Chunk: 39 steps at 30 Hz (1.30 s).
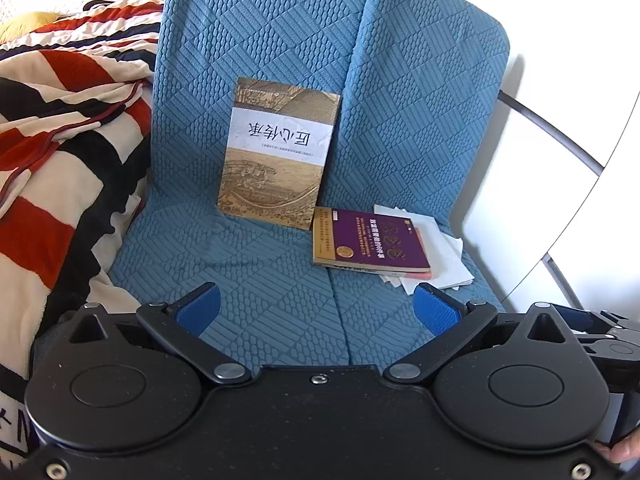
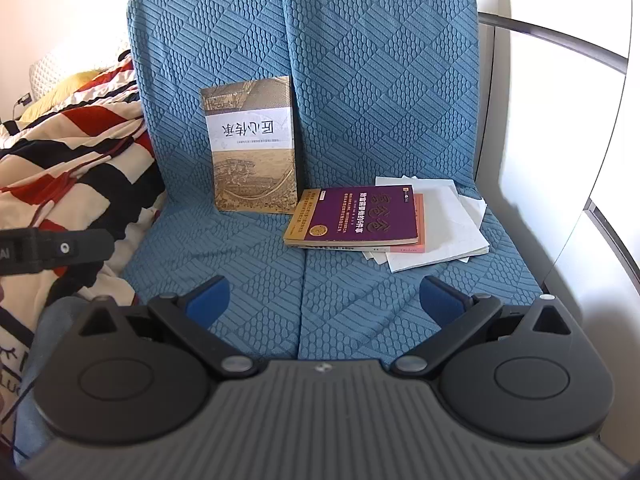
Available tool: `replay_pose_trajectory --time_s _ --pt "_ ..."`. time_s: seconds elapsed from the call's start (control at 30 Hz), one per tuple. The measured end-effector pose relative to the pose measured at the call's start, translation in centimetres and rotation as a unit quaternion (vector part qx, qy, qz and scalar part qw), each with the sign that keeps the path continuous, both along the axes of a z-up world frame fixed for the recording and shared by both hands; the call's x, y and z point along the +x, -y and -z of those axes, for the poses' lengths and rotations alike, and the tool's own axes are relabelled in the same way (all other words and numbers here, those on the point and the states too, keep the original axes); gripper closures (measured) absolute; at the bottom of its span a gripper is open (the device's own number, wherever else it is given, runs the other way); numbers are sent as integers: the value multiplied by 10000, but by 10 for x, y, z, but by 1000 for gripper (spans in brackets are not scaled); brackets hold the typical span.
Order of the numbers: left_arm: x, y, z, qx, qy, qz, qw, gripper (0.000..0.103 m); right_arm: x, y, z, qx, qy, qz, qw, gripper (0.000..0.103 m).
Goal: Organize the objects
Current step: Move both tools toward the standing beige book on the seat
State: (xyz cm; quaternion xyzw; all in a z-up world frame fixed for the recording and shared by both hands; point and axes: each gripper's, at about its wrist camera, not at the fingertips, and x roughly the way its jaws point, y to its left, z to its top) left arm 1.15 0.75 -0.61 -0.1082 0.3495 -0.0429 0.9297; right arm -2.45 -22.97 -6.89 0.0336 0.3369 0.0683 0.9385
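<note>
Nothing is gripped yet, so this looks like the opening of the tidying: both tools hang above the front of the blue quilted seat cushion, angled down toward it. The left gripper has its blue-padded fingers spread wide with only fabric between them, and the right gripper is spread the same way, holding nothing. A tan paperback with a white title band stands leaning against the blue quilted backrest, its lower corner just beside a purple paperback that lies flat on a thin pink book and loose white sheets of paper. A striped red, black and cream blanket is heaped to the left. No box, tray or other container shows in either view. The next move probably calls for reaching forward to one book, likely the leaning one, and closing on its free edge.
</note>
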Motion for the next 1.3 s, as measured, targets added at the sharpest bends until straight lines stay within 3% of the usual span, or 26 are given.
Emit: replay_pose_trajectory --time_s 0.63,1.3 --pt "-5 -11 0 -84 25 -165 9998 0 4 -8 -1 200 -24 -188 9996 0" --pt "4 -18 17 -42 58 -377 9993 0 24 -19 19 237 106 -414 9988 0"
